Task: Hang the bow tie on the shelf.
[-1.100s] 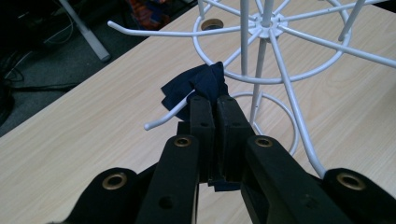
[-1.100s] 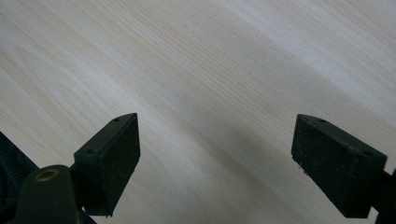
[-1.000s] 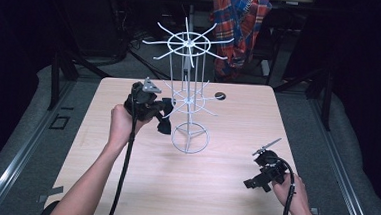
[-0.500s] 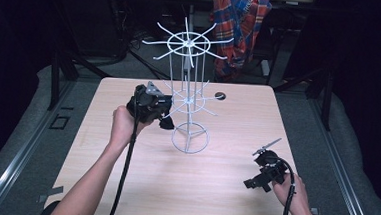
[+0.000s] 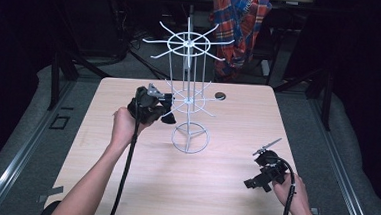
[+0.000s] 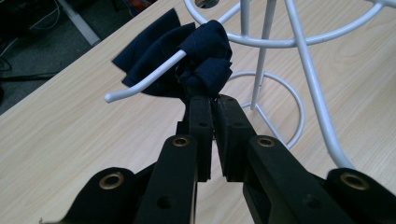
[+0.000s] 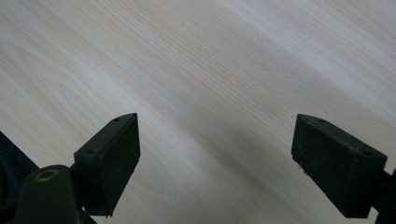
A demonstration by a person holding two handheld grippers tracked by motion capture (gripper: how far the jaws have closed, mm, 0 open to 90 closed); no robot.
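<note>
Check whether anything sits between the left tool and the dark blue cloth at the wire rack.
Nothing visible does: the left tool is shut on the dark blue cloth, which hangs over a hook of the white wire rack.

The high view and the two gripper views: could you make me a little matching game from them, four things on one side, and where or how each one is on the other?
Things:
1. left gripper
2. right gripper
3. dark blue cloth
4. small dark disc

States:
A. jaws wide apart above bare wood
B. draped over a hook of the white wire rack
C. lying alone on the table beyond the rack
D. jaws pinched together on fabric

Pairs: 1-D, 2-A, 3-B, 4-C
</note>
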